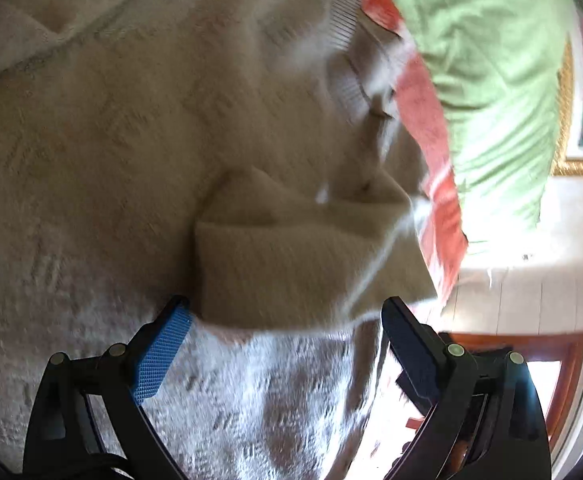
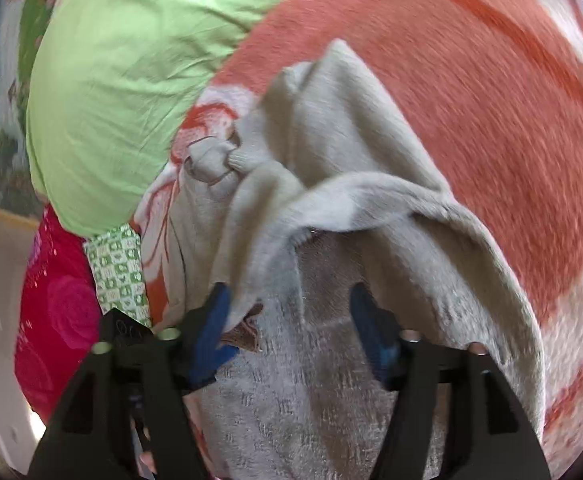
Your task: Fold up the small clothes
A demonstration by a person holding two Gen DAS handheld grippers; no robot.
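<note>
Both grippers, left gripper (image 1: 287, 312) and right gripper (image 2: 289, 308), hang wide and empty over the beige sweater (image 2: 331, 152) on the orange blanket (image 2: 471, 80), seemingly mid-fold, needing a fresh grasp next.

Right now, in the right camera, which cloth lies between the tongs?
The beige knit garment, plain and fuzzy. The green pillow and orange blanket lie farther off.
</note>
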